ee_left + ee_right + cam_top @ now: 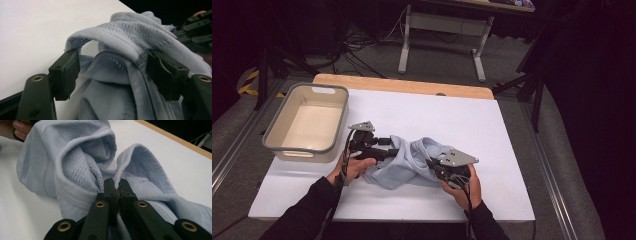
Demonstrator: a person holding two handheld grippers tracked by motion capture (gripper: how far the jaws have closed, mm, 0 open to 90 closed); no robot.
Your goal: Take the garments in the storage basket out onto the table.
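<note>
Right gripper (438,167) tips buried in blue cloth (409,162), hard to see from high view. Left gripper (387,147) tips half covered by cloth fold. Far table edge hides floor cables. Person's arms cut off at bottom.

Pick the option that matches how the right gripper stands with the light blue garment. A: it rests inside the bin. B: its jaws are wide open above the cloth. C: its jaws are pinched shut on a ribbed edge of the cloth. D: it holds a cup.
C: in the right gripper view the right gripper has its jaws pressed together on a ribbed edge of the light blue garment, which lies bunched on the white table.
</note>
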